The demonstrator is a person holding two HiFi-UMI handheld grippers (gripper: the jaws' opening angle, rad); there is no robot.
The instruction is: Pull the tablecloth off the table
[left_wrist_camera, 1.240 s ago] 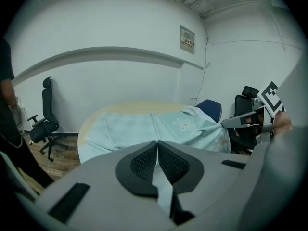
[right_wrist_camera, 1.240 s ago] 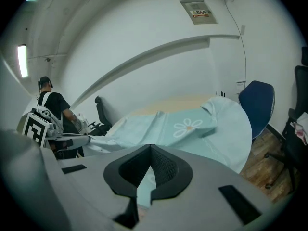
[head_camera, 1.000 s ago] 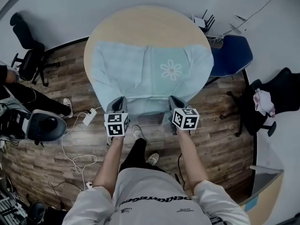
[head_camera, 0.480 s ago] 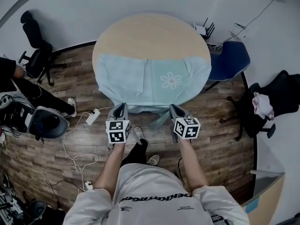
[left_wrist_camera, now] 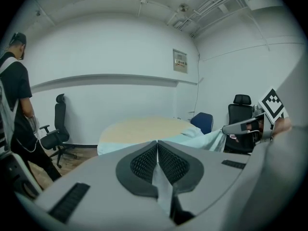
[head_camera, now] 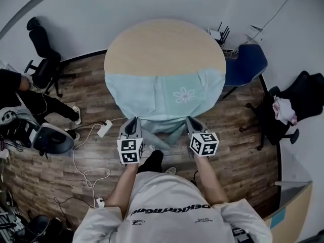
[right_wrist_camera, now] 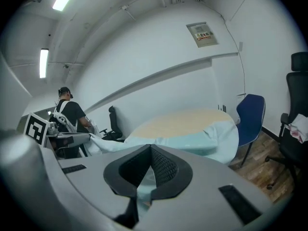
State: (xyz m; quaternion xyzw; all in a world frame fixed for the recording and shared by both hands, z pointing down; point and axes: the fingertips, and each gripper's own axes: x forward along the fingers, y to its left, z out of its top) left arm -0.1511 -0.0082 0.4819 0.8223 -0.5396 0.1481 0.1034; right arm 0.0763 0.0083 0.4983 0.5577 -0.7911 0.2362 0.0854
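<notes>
Cloth (head_camera: pixel 163 91), pale blue-green w/ 1 flower print, lay over the near half of the round table (head_camera: pixel 164 42), its front edge hanging off toward the person; the far half showed bare wood. Left gripper (head_camera: pixel 132 121) and right gripper (head_camera: pixel 191 120) each had jaws fully closed on a fold of that front edge, and both gripper views showed fabric pinched between them. The 2 grips sat apart, approx. level, likely so the sheet would slide off evenly w/o bunching. The table's near rim was hidden under fabric, and its legs could not be seen. A 2nd person (head_camera: pixel 17 90) at left was cut by the frame; a blue chair (head_camera: pixel 248 62) sat just beside the table's right edge.
</notes>
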